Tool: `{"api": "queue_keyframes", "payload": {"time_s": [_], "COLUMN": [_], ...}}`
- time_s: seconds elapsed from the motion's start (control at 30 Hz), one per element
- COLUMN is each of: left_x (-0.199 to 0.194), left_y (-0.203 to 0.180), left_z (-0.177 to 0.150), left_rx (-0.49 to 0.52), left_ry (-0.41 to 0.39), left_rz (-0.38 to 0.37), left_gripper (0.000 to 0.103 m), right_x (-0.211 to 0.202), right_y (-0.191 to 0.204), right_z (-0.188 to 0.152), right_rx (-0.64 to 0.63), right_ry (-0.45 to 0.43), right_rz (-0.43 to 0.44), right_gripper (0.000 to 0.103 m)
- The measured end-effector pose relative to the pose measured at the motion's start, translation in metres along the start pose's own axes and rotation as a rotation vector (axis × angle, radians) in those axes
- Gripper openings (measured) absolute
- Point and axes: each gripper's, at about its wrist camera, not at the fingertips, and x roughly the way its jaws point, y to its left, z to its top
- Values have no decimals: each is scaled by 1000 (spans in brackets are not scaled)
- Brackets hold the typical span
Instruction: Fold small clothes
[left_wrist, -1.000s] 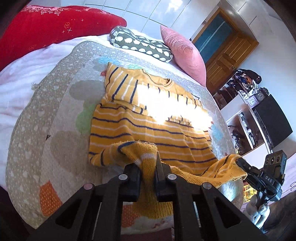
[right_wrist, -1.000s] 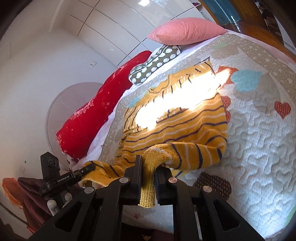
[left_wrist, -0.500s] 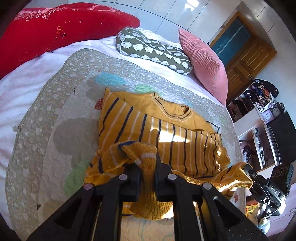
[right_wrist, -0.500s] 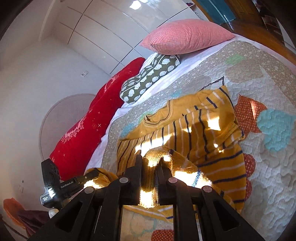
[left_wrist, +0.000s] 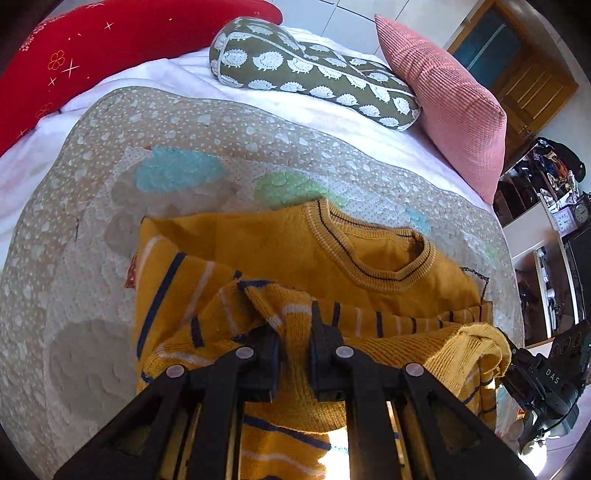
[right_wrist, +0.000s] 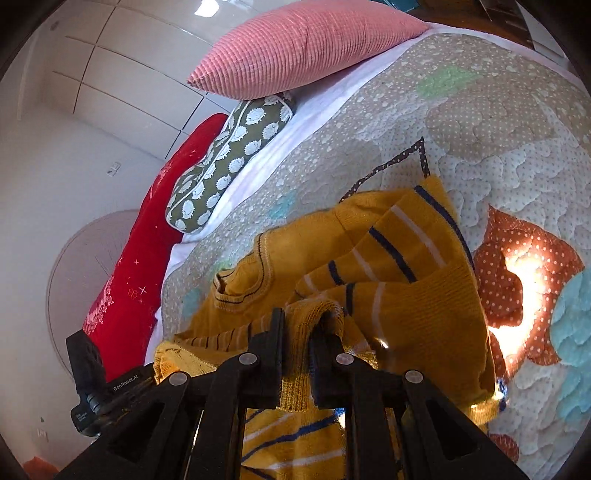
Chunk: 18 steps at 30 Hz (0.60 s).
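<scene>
A small mustard-yellow sweater (left_wrist: 280, 254) with navy and white stripes lies on the quilt, collar toward the pillows. Its lower half is lifted and doubled over the chest. My left gripper (left_wrist: 295, 328) is shut on the hem at one corner. In the right wrist view the same sweater (right_wrist: 413, 295) bunches under my right gripper (right_wrist: 297, 325), which is shut on the other hem corner. The right gripper (left_wrist: 517, 360) shows at the lower right of the left wrist view, with fabric bunched at its tips. The left gripper (right_wrist: 155, 373) shows at the lower left of the right wrist view.
The patchwork quilt (left_wrist: 92, 184) covers a bed. At its head lie a red cushion (left_wrist: 92, 48), a green hedgehog-print bolster (left_wrist: 314, 74) and a pink pillow (left_wrist: 443, 99). Shelves with clutter (left_wrist: 546, 206) stand beyond the bed's right side.
Both grippers have carried the hem forward over the sweater toward the collar and slightly down. The striped body that lay flat is now folded over, with only the chest and collar exposed.
</scene>
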Motion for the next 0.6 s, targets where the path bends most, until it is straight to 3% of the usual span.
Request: {"api": "queue_keyframes", "payload": {"time_s": [0.13, 0.23, 0.33, 0.43, 0.53, 0.6], "left_x": [4, -7, -29, -50, -56, -50], "left_y": [19, 42, 61, 67, 48, 29], "left_z": [21, 32, 37, 35, 26, 17], "left_rx": [-81, -180, -241, -230, -122, -39], "left_ry": [35, 36, -3, -37, -55, -38], "left_rz": [-114, -250, -316, -250, -171, -161], "left_gripper": [25, 43, 51, 51, 51, 51], "right_x": [10, 8, -6, -23, -38, -32], "right_y": [-7, -15, -13, -3, 17, 32], "right_z": [16, 26, 33, 34, 27, 20], "right_rx": [36, 96, 91, 42, -38, -79], "right_ry": [-11, -33, -75, -106, -143, -106], "right_rz": [16, 50, 52, 18, -7, 22], "right_gripper": [16, 36, 40, 40, 40, 40]}}
